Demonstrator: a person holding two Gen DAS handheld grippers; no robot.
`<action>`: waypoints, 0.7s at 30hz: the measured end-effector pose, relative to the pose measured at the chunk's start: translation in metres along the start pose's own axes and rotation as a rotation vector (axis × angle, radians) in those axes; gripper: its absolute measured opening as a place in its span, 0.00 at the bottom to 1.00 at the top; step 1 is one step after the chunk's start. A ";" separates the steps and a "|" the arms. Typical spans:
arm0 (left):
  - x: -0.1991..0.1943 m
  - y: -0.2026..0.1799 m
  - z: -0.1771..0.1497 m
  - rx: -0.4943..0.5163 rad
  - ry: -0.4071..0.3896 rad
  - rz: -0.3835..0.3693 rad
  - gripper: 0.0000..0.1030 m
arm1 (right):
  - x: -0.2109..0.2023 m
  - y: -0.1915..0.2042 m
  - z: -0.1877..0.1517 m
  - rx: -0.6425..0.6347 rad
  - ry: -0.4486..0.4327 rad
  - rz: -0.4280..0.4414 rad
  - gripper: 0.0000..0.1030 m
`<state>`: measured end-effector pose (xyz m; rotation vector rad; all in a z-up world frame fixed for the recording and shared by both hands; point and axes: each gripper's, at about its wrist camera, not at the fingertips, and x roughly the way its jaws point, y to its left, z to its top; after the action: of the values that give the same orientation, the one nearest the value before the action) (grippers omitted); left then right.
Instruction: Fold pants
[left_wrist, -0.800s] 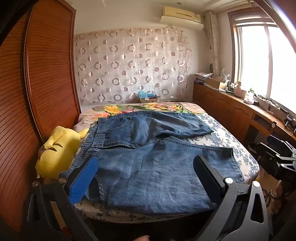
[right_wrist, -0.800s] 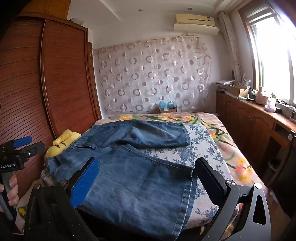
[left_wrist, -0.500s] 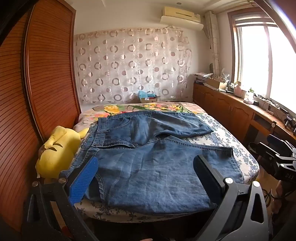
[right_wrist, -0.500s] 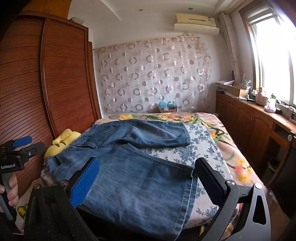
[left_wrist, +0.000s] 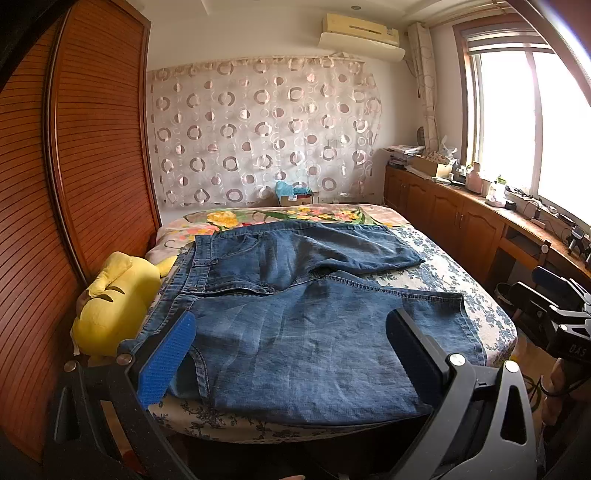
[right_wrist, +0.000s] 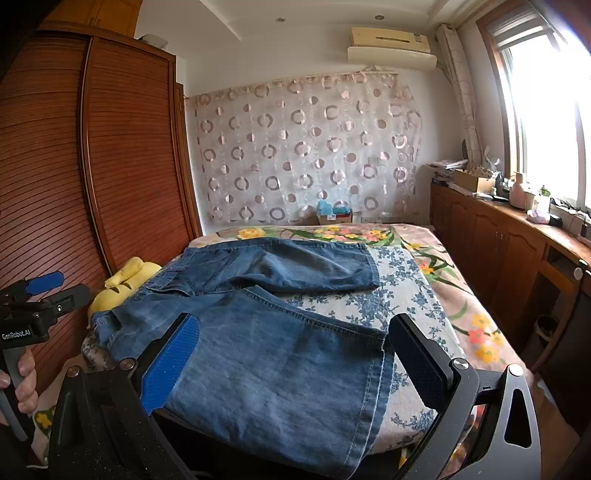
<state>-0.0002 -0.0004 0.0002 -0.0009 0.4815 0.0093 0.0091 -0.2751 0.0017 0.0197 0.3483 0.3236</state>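
Observation:
Blue denim pants (left_wrist: 295, 314) lie spread flat on the bed (left_wrist: 461, 280), waistband to the left and both legs fanned out to the right. They also show in the right wrist view (right_wrist: 273, 354). My left gripper (left_wrist: 288, 350) is open and empty, held above the near leg close to the waistband side. My right gripper (right_wrist: 291, 354) is open and empty, held above the near leg's hem end. The right gripper also shows at the right edge of the left wrist view (left_wrist: 554, 314), and the left gripper at the left edge of the right wrist view (right_wrist: 33, 306).
A yellow plush toy (left_wrist: 114, 306) lies at the bed's left edge against a wooden wardrobe (left_wrist: 92, 166). A wooden cabinet (left_wrist: 480, 225) with clutter runs along the window wall on the right. A small box (left_wrist: 295, 195) sits beyond the bed's far end.

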 end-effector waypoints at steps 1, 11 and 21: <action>0.000 0.000 0.000 0.000 0.000 0.000 1.00 | 0.000 0.000 0.000 -0.001 0.000 0.000 0.99; 0.000 0.000 0.000 0.000 -0.002 0.001 1.00 | -0.001 0.000 0.001 0.003 -0.007 0.005 0.99; 0.000 0.000 0.000 0.000 -0.003 0.000 1.00 | -0.002 0.000 0.001 0.003 -0.007 0.006 0.99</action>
<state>-0.0002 -0.0004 0.0001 -0.0004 0.4784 0.0094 0.0079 -0.2755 0.0037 0.0253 0.3414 0.3286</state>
